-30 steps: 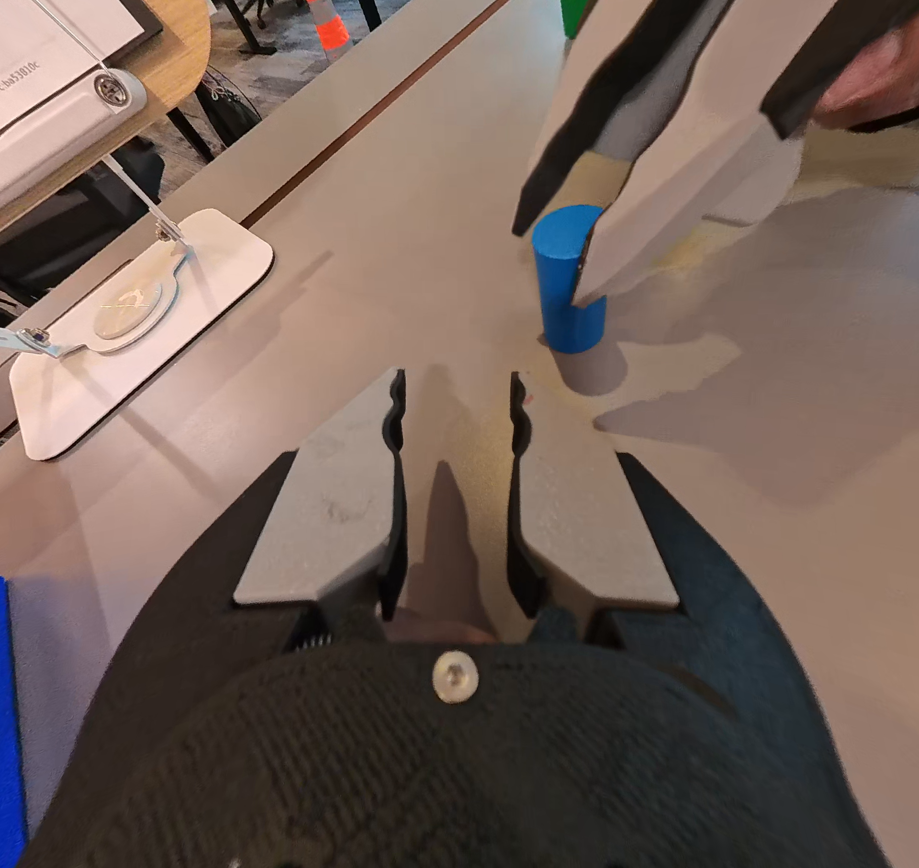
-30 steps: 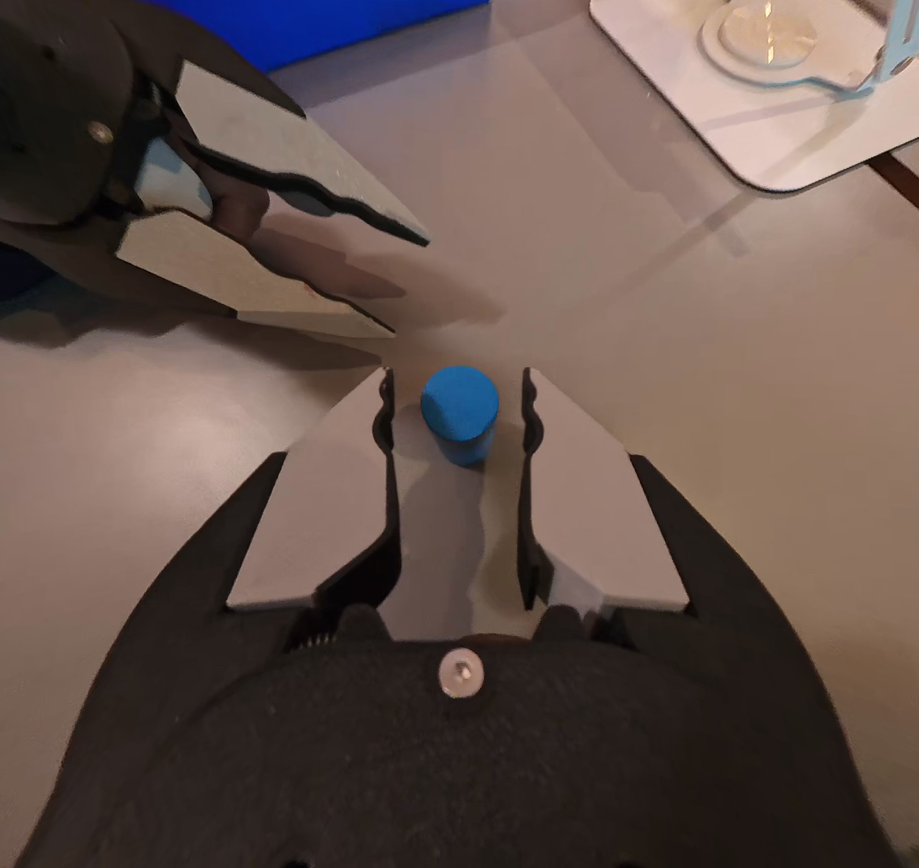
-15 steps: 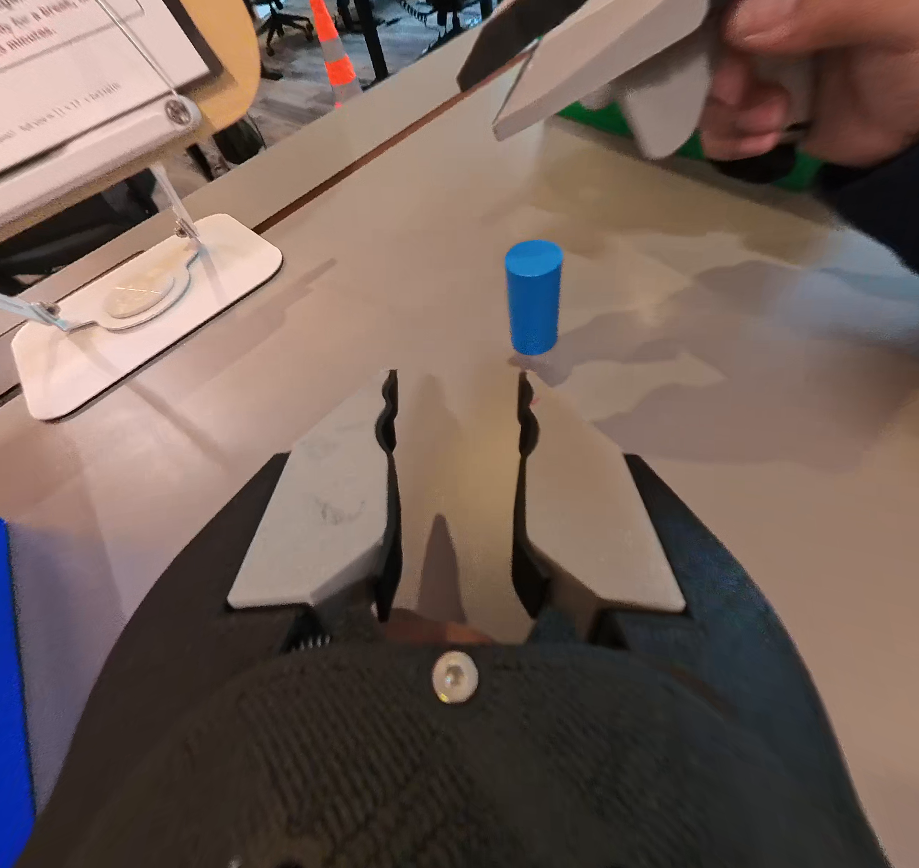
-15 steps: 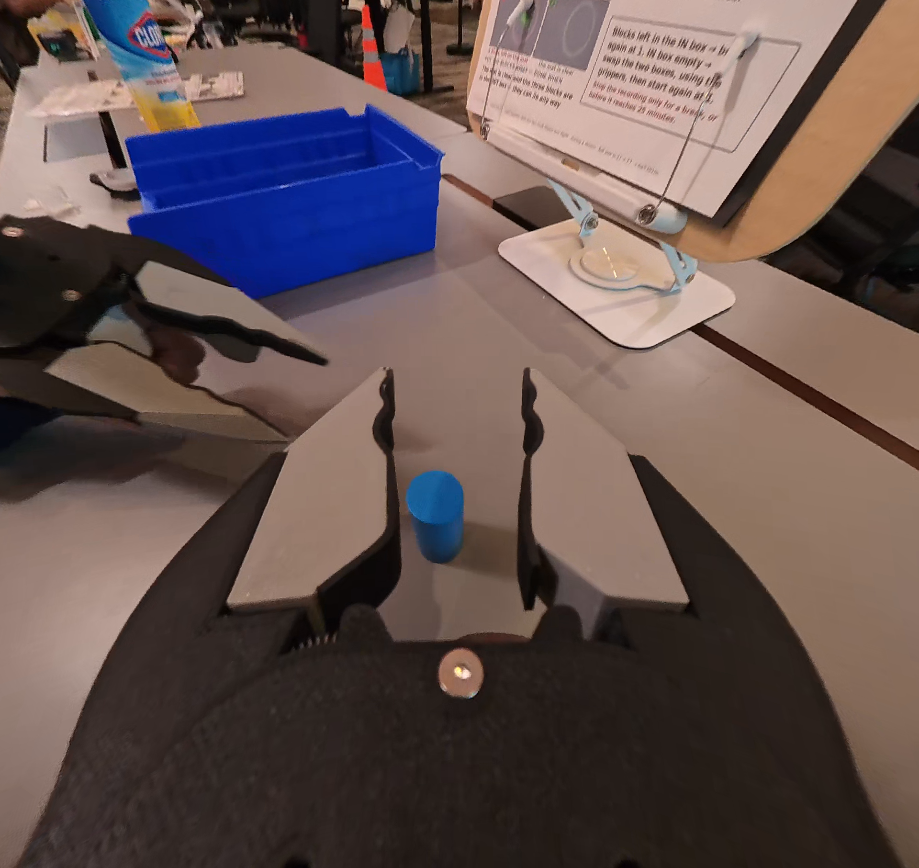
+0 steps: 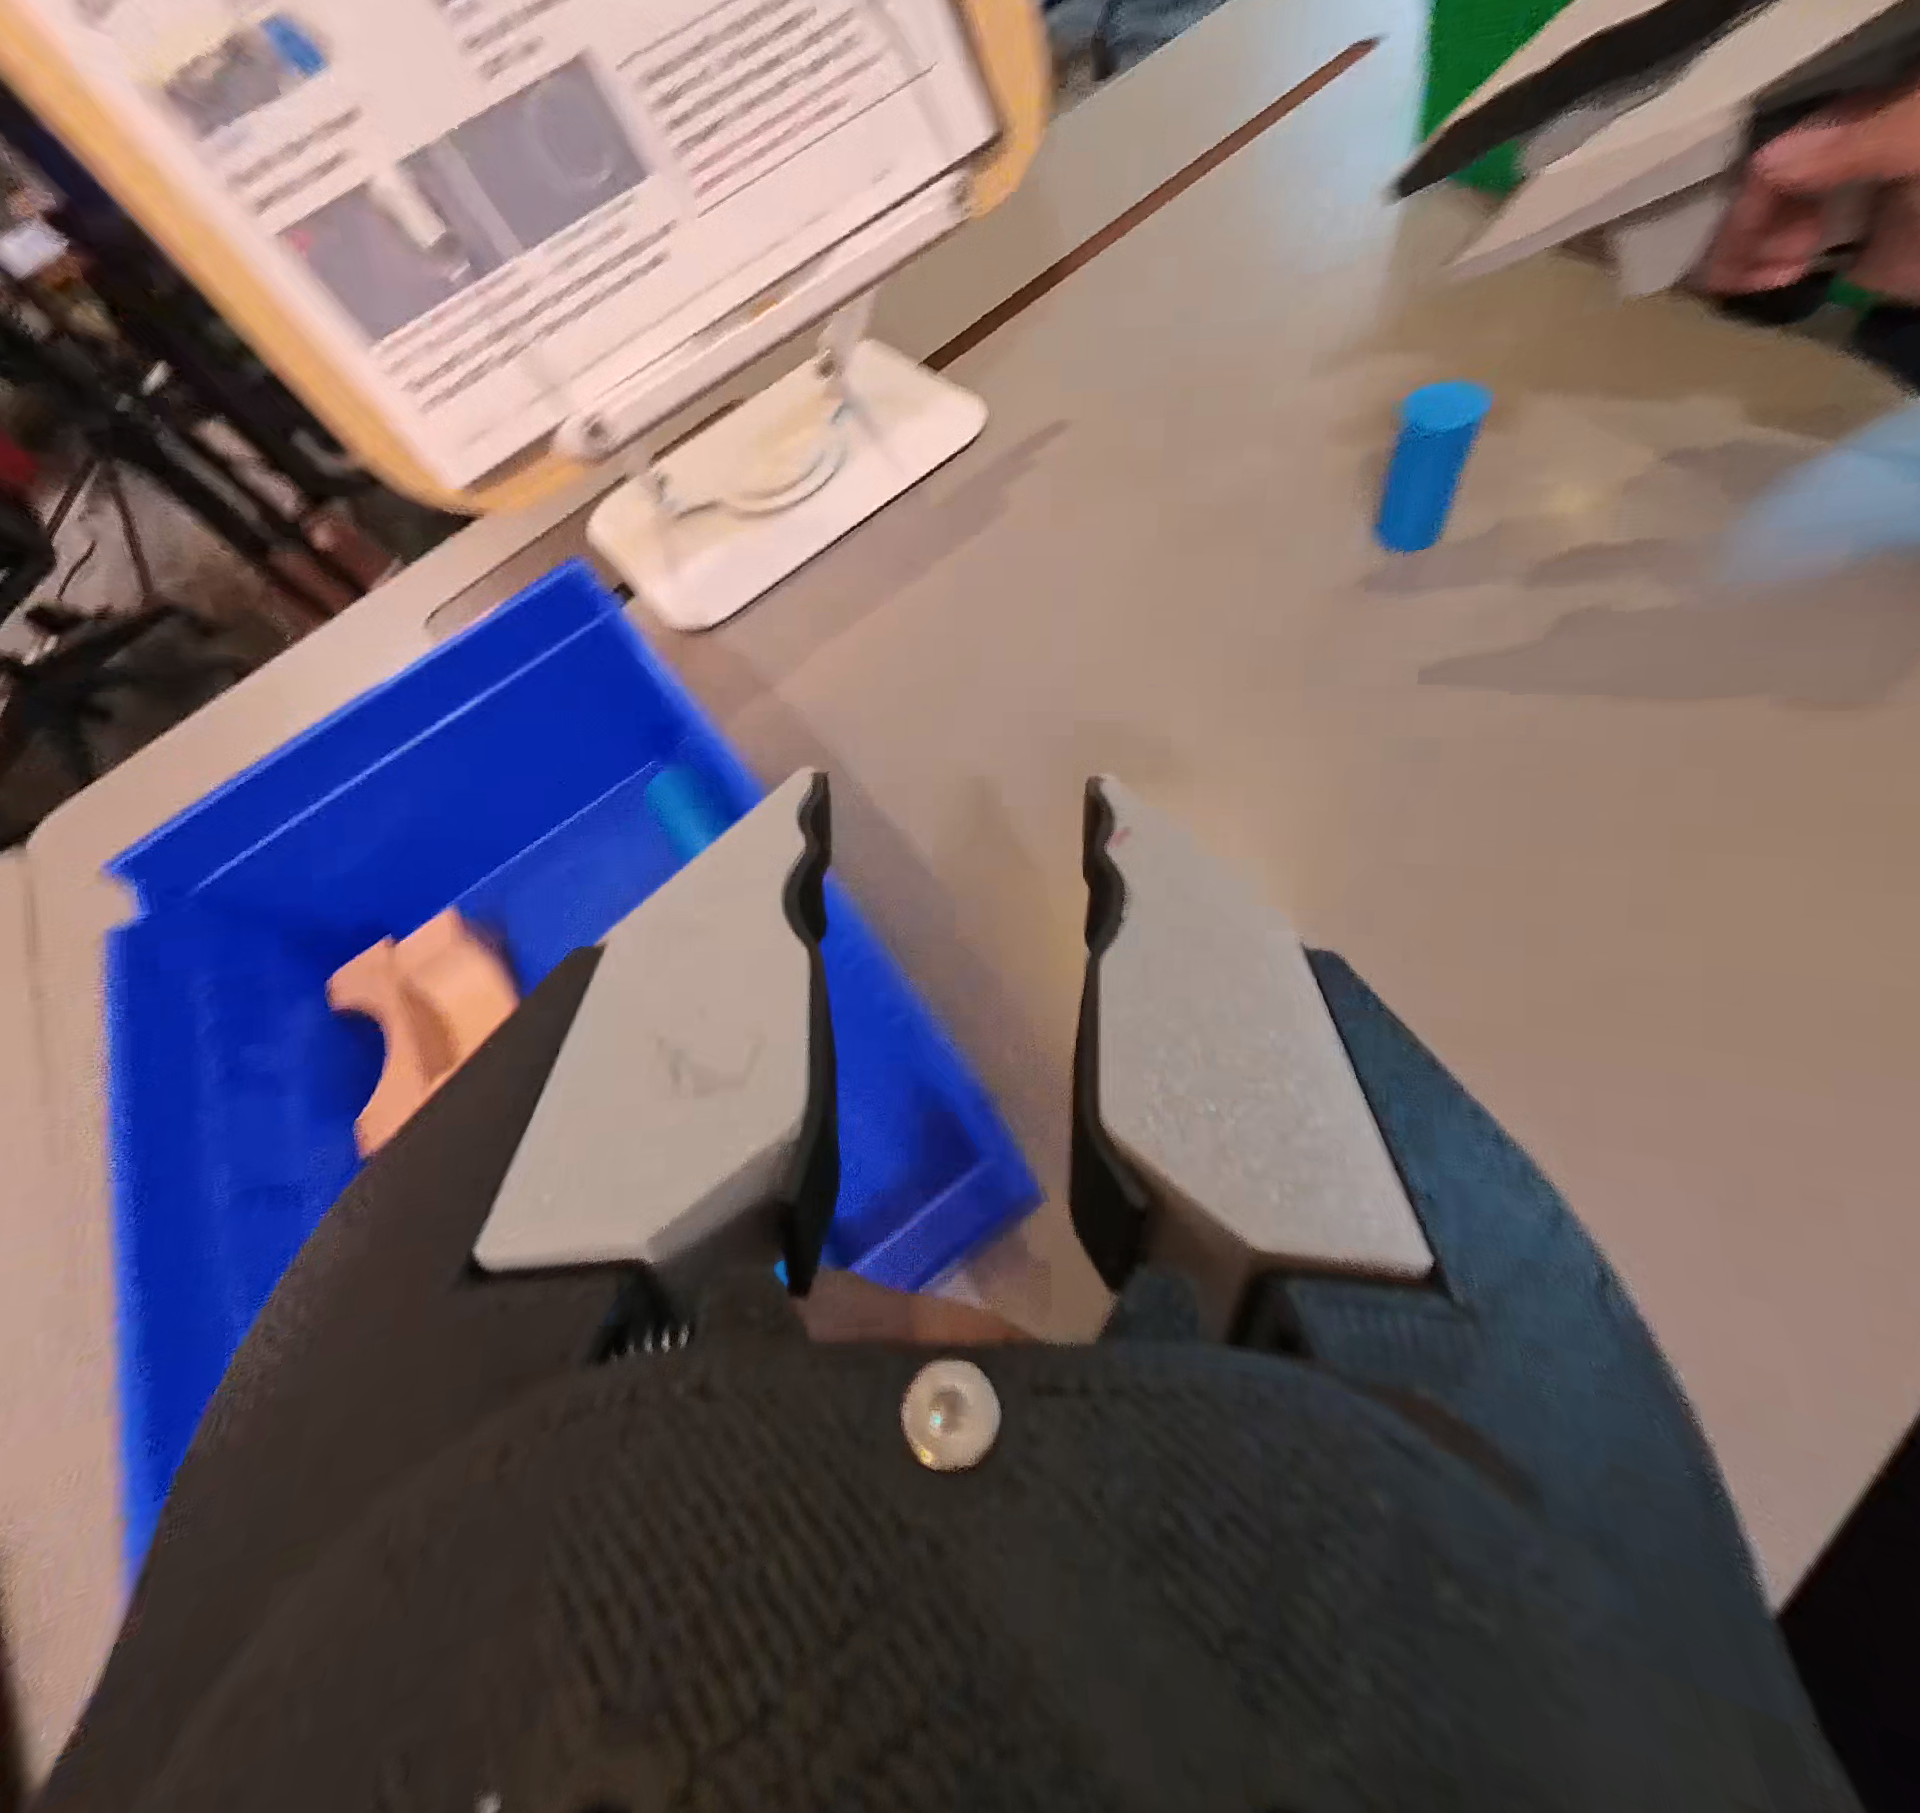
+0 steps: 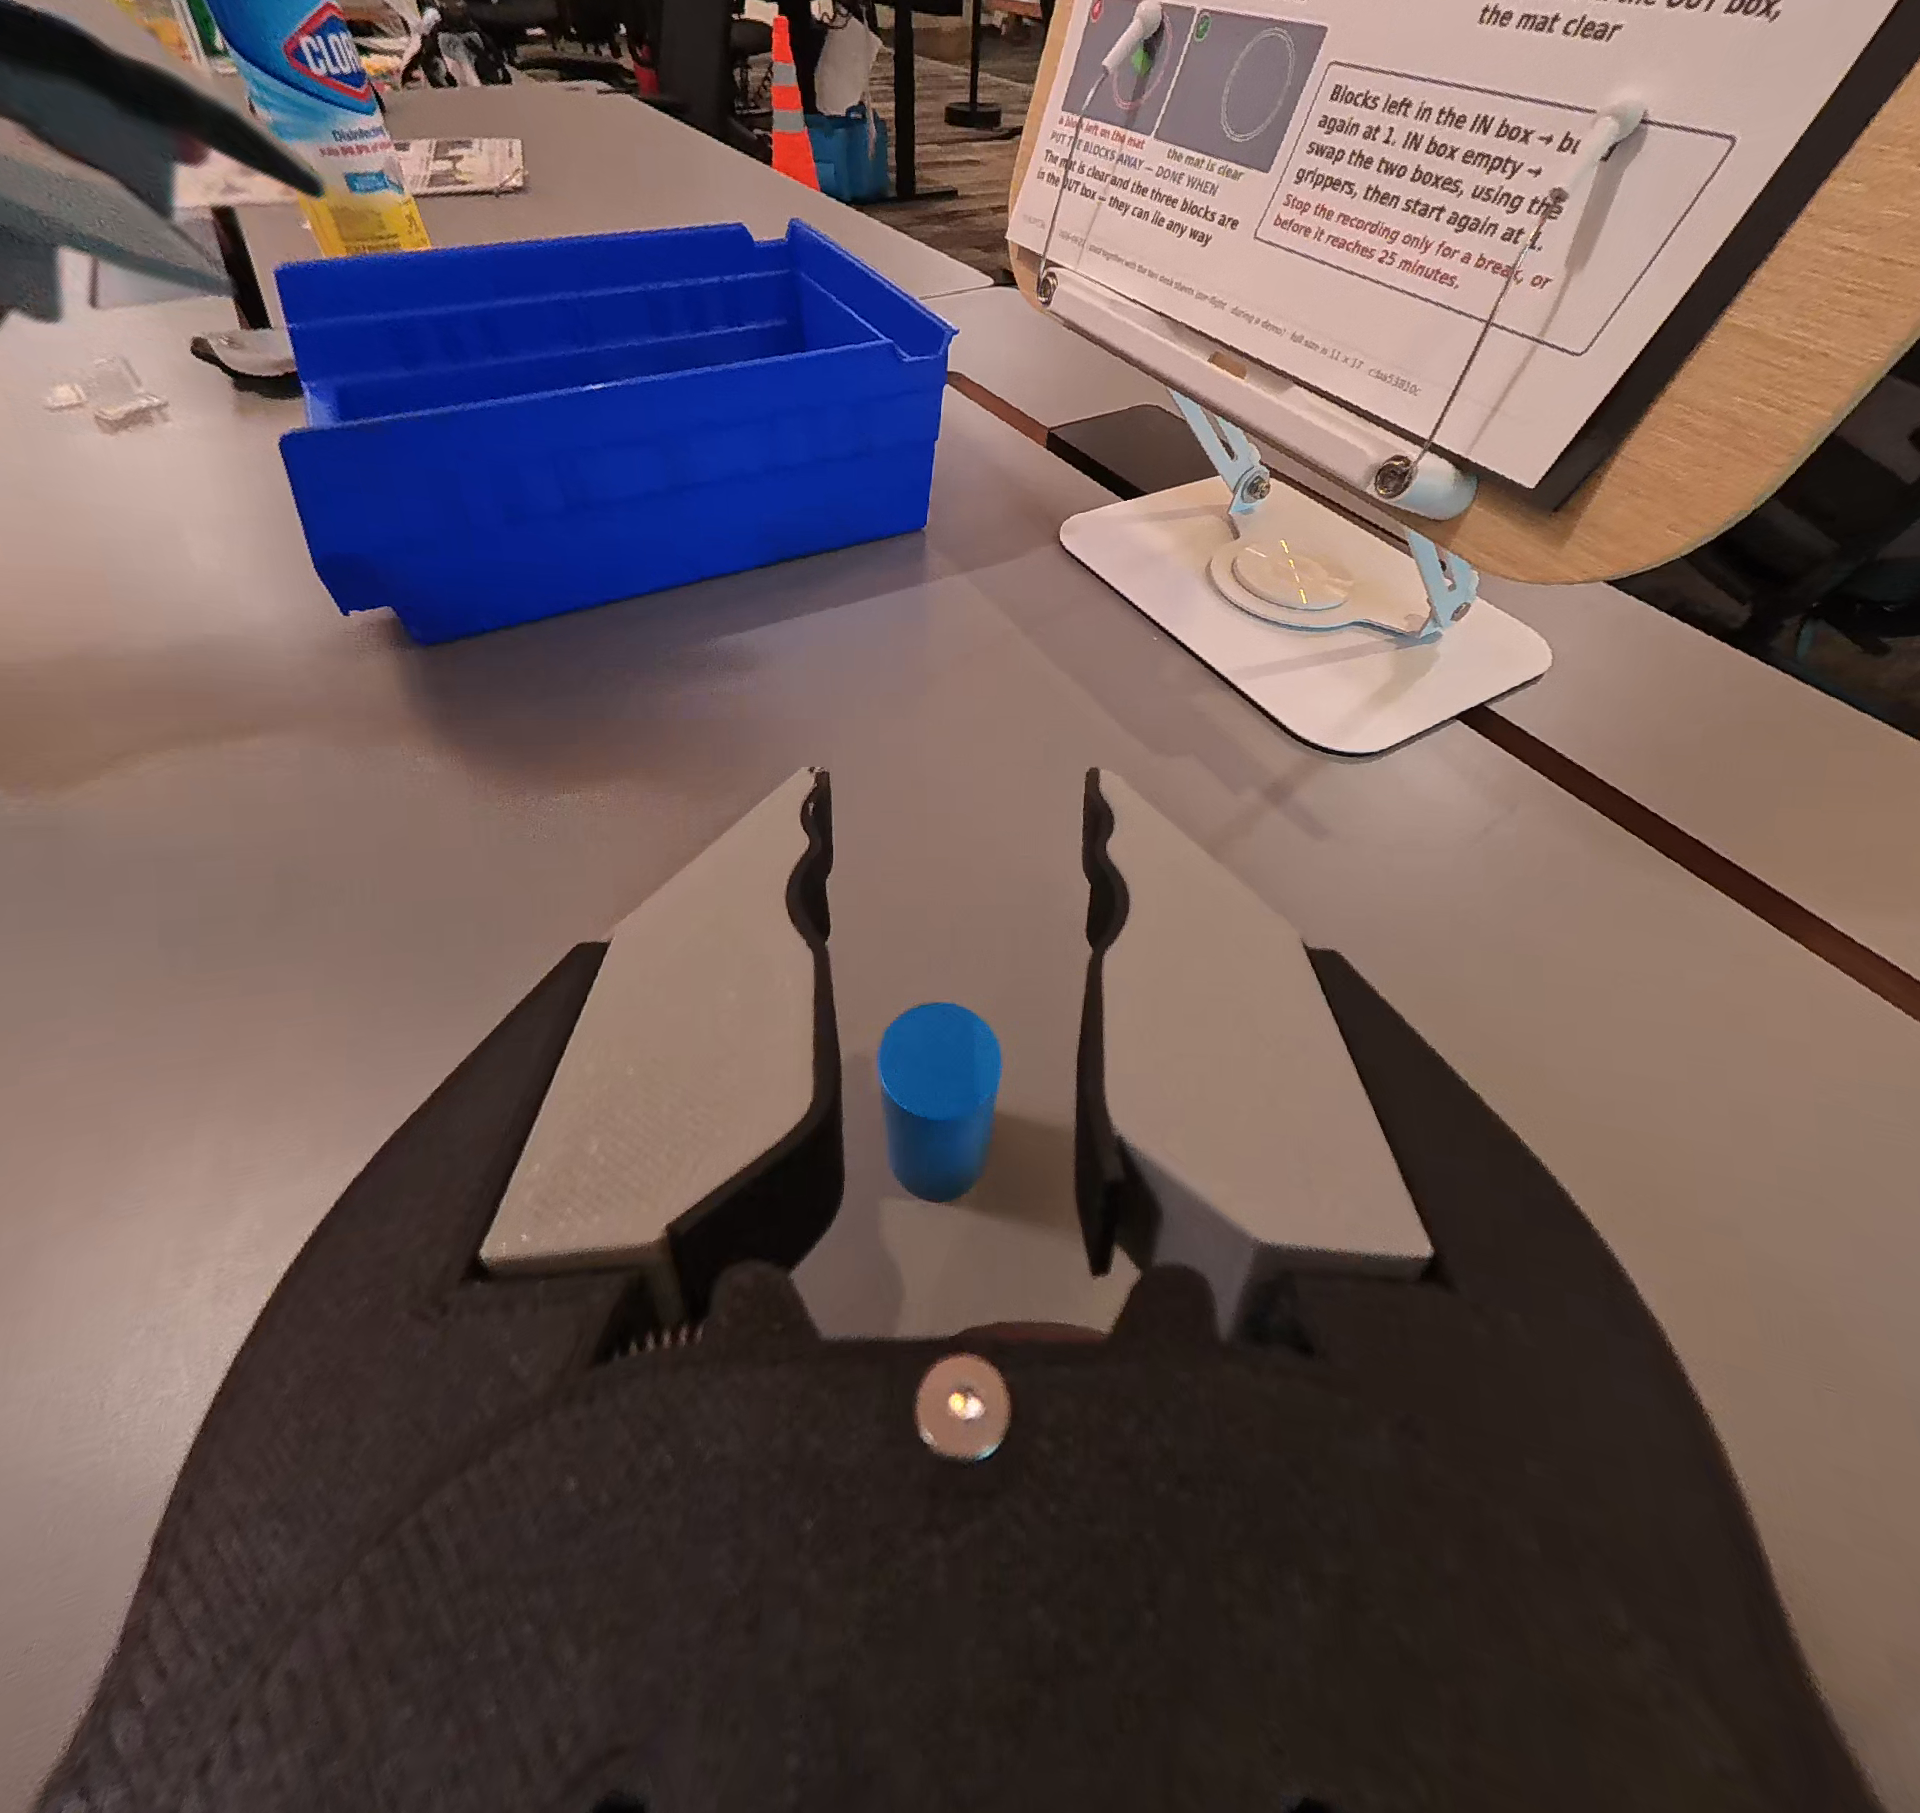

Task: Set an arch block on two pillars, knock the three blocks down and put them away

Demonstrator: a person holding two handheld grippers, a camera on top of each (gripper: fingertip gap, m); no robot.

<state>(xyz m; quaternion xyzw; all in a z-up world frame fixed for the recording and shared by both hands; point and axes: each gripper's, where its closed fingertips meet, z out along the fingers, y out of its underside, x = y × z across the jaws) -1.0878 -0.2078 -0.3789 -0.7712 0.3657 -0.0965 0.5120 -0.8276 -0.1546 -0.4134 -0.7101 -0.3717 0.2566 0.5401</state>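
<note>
left gripper (image 5: pixel 951 797): fingers apart, nothing between them; grey flat plates, black wavy inner pads, ribbed black body. Hangs over the near right rim of the bin, tips over bare table.
right gripper (image 6: pixel 951 787): fingers apart, holding nothing. The pillar shows in the gap, clear space on both sides, no pad touching it. Same grey plates and black pads.
pillar (image 6: pixel 938 1098): blue cylinder, matte, flat round top, upright on the table. In the left view it stands alone, far right, well apart from the bin.
bin (image 5: pixel 343 828): blue plastic, rectangular, thin walls with a stepped lip, a divider wall across the inside. Sits on the left part of the table.
arch (image 5: pixel 426 1010): pale wood block with a curved cutout, lying in the near section of the bin; blurred.
second cylinder (image 5: pixel 681 807): blue, in the bin by its right wall, half hidden behind the left finger; blurred.
table (image 6: pixel 416 932): smooth grey top, slight sheen, dark seam line at the far right.
stand (image 6: pixel 1299 600): white flat base with rounded corners, light blue hinge, wooden board with a printed sheet; far side, right of the bin.
green box (image 5: pixel 1496 28): far right corner in the left view, partly behind the right gripper.
room: open table between bin, stand and pillar. Bottle (image 6: pixel 312 90) stands beyond the bin.
</note>
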